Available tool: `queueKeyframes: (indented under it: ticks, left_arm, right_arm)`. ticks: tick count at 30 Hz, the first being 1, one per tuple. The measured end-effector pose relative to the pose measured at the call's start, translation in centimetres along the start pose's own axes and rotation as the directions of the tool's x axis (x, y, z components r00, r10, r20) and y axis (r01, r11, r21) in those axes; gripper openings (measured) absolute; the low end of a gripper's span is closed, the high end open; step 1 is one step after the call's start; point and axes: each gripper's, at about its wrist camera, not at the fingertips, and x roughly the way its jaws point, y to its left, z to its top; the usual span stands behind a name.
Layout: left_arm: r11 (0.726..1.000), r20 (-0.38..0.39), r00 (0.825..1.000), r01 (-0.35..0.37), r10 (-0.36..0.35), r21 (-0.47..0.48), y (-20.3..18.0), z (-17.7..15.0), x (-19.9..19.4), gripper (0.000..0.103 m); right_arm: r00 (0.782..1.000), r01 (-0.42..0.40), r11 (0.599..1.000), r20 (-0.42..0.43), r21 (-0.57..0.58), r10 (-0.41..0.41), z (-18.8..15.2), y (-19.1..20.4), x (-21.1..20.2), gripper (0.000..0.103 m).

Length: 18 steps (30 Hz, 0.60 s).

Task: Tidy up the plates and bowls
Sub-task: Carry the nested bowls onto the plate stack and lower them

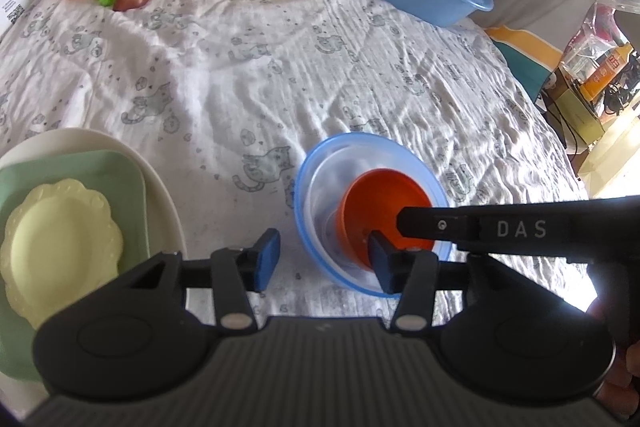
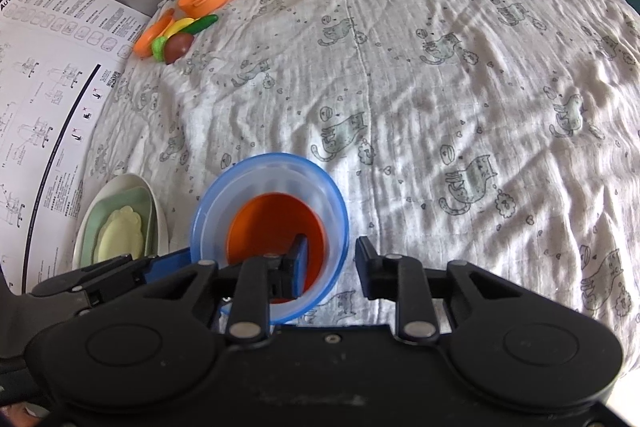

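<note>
At far left a stack of 3 plates (image 1: pixel 80 211) rests on the cat-print cloth (image 1: pixel 280 75), a scalloped yellow plate on a green tray on a white dish; the left gripper (image 1: pixel 324 259) hangs just right of it, jaws apart over bare cloth, 1 pad inside the near rim of the blue-rimmed clear bowl (image 1: pixel 320 171). The orange bowl (image 2: pixel 276 227) sits nested in that clear bowl; the right gripper (image 2: pixel 332 263) is level, jaws apart astride the bowl's right wall, so it looks the likelier hand to lift.

cup (image 2: pixel 276 231) in bowl (image 2: pixel 224 195), plates (image 2: pixel 120 235) left
</note>
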Motion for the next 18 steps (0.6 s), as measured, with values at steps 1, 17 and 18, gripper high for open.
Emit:
queueKeyframes:
  ticks: [1, 17, 18]
  left_arm:
    - [1.0, 0.002, 1.0, 0.002, -0.002, 0.005, -0.1, 0.0, -0.1, 0.042]
    - [0.998, 0.033, 0.998, -0.056, 0.054, 0.043, -1.1, 0.9, -1.4, 0.038]
    - [0.998, 0.04, 0.998, -0.056, 0.055, 0.041, -1.1, 1.1, -1.7, 0.038]
  right_arm:
    - [1.0, -0.001, 1.0, 0.002, -0.003, 0.001, 0.0, 0.1, -0.1, 0.026]
    - [0.997, 0.039, 0.998, 0.062, -0.057, -0.036, 0.5, 2.4, -1.6, 0.026]
    - [0.997, 0.039, 0.998, 0.065, -0.055, -0.035, 0.6, 2.5, -1.6, 0.026]
